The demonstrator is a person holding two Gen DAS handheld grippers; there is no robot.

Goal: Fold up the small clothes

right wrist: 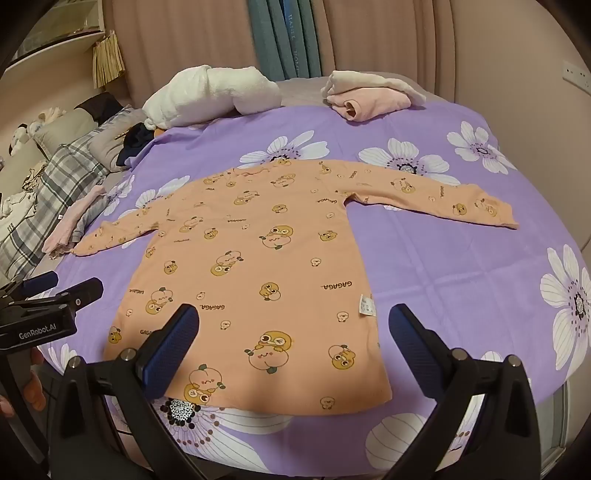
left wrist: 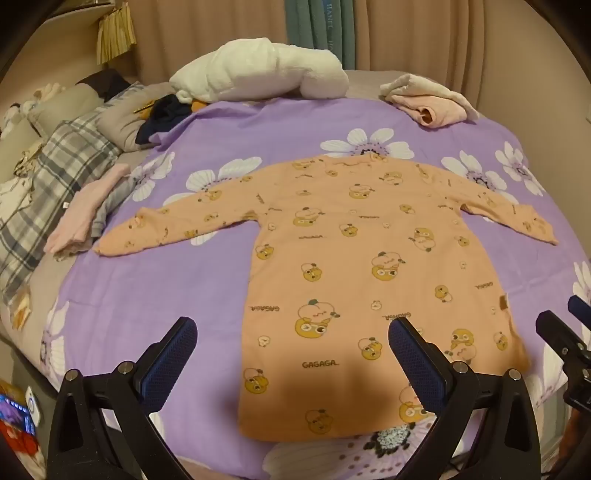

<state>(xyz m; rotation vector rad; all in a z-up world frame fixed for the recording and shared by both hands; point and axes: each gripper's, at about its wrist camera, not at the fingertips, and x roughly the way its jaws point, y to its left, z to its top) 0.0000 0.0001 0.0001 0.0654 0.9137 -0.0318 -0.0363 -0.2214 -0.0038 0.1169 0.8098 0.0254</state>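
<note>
An orange long-sleeved shirt (left wrist: 354, 280) printed with cartoon ducks and peaches lies flat on a purple bedsheet (left wrist: 155, 295) patterned with large white flowers, both sleeves spread out to the sides and the hem nearest the cameras. The left gripper (left wrist: 291, 354) hangs above the hem's left part with its fingers (left wrist: 170, 365) wide apart and nothing between them — one blue pad sits over bare sheet, the other over the shirt's lower body. The right gripper (right wrist: 295, 350) is likewise spread wide and empty, poised over the shirt's lower right part, its right finger out over the sheet just past the side seam, where a small white care label (right wrist: 365, 304) shows. In the right wrist view the left gripper appears at the left edge, held by a hand (right wrist: 29, 384) partly in sight. At the far side of the bed, well apart from the shirt, rest a rolled white blanket (left wrist: 258, 72) and a folded pink and cream garment (left wrist: 428, 99). To the left lie a plaid cloth (left wrist: 55, 192), some grey pillows (left wrist: 66, 107) and a small stack of pink and grey clothes (left wrist: 88, 210) just beside the left sleeve's cuff. Beige curtains (left wrist: 207, 33) — with a teal one (left wrist: 317, 29) between them — hang behind the bed.
</note>
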